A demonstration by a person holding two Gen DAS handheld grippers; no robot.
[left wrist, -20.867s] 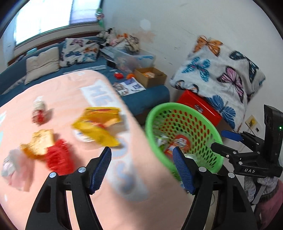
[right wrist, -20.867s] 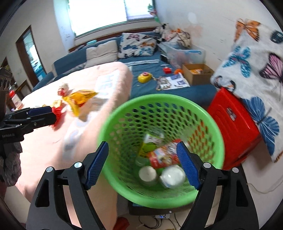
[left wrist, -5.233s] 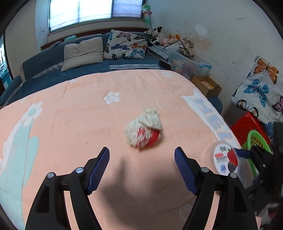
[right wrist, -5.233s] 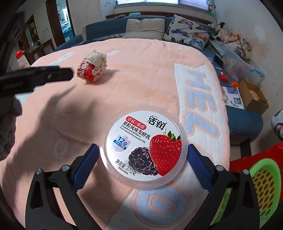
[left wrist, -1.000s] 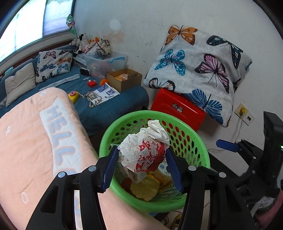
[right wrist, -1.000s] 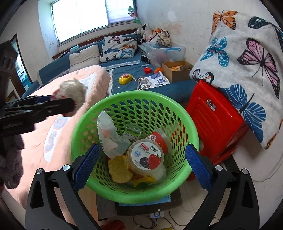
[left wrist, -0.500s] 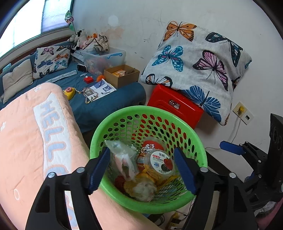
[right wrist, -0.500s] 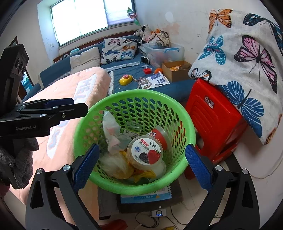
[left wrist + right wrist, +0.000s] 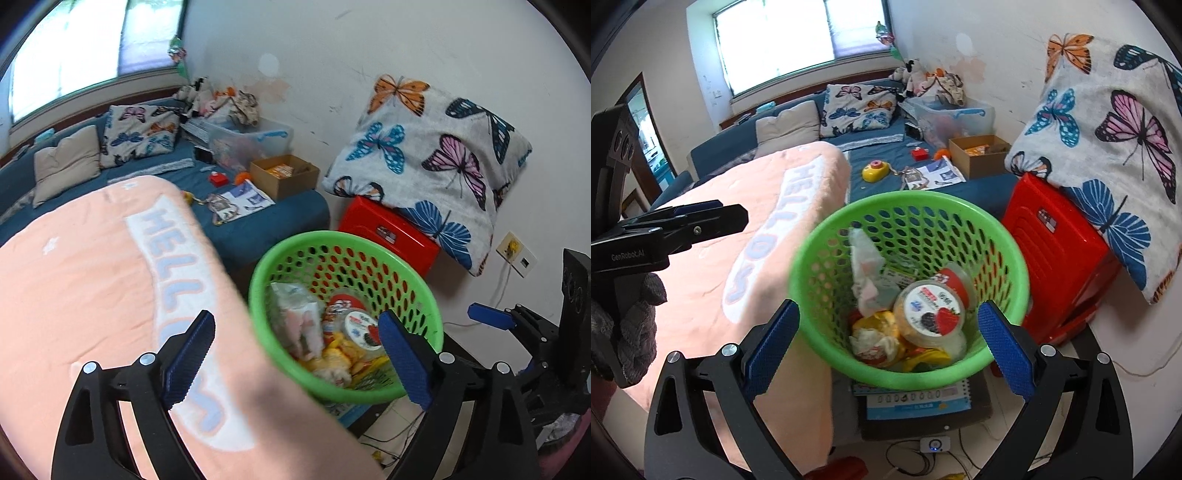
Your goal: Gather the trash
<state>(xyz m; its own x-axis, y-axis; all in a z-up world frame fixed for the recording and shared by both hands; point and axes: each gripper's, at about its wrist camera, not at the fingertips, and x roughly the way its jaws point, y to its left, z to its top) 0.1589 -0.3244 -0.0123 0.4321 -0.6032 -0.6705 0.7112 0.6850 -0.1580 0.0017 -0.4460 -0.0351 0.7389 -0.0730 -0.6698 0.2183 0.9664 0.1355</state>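
A green mesh basket (image 9: 912,206) stands on the floor beside the bed; it also shows in the left wrist view (image 9: 343,240). Inside lie a yogurt tub with a berry lid (image 9: 929,302), a crumpled white and red wrapper (image 9: 873,341), a clear plastic bag (image 9: 866,266) and yellow wrappers. My right gripper (image 9: 888,336) is open and empty above the basket's near rim. My left gripper (image 9: 295,347) is open and empty over the bed edge and the basket's left side. The left gripper also shows at the left of the right wrist view (image 9: 683,225).
A peach blanket with HELLO lettering (image 9: 92,266) covers the bed. A red plastic stool (image 9: 1060,243) and a butterfly pillow (image 9: 1115,129) stand right of the basket. A cardboard box (image 9: 979,151), a clear bin and toys lie on the blue mattress behind.
One second ago my left gripper held the crumpled wrapper over the basket. It opened, the wrapper dropped in, and the left gripper has drawn back toward the bed.
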